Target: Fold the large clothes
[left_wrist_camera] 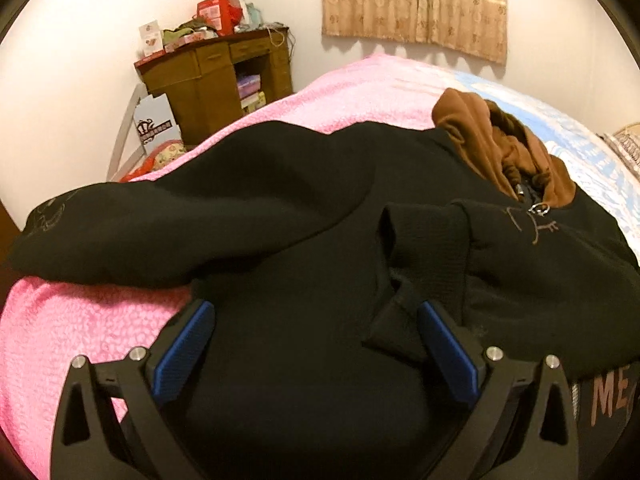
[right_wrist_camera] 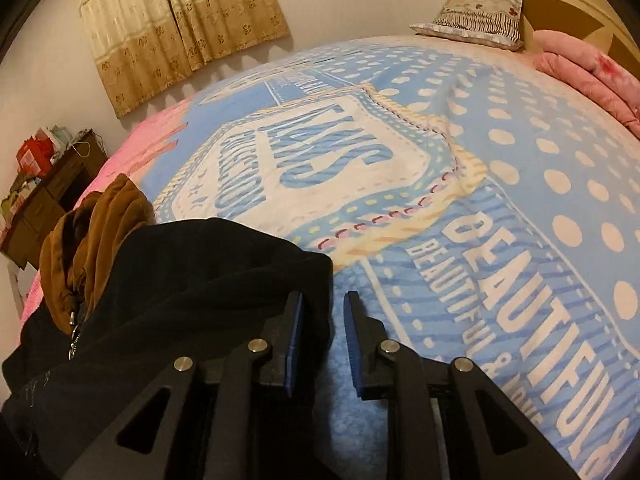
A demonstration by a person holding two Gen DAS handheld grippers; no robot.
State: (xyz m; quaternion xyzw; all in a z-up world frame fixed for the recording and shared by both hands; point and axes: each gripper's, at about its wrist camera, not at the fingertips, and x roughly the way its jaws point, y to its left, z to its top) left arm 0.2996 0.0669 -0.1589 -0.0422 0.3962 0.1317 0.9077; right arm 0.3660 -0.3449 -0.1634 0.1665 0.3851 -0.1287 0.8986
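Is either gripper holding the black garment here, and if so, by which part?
Neither. The left gripper stands wide open over the black garment; the right gripper has a gap with nothing between.

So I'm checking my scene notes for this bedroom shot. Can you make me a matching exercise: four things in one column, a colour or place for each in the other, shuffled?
Things:
1. hoodie body
2. hood lining
3. blanket under the left gripper
4. pillow

Colour or place:
A. brown
B. at the headboard, far end of the bed
C. black
D. pink

Pairs: 1-C, 2-A, 3-D, 4-B
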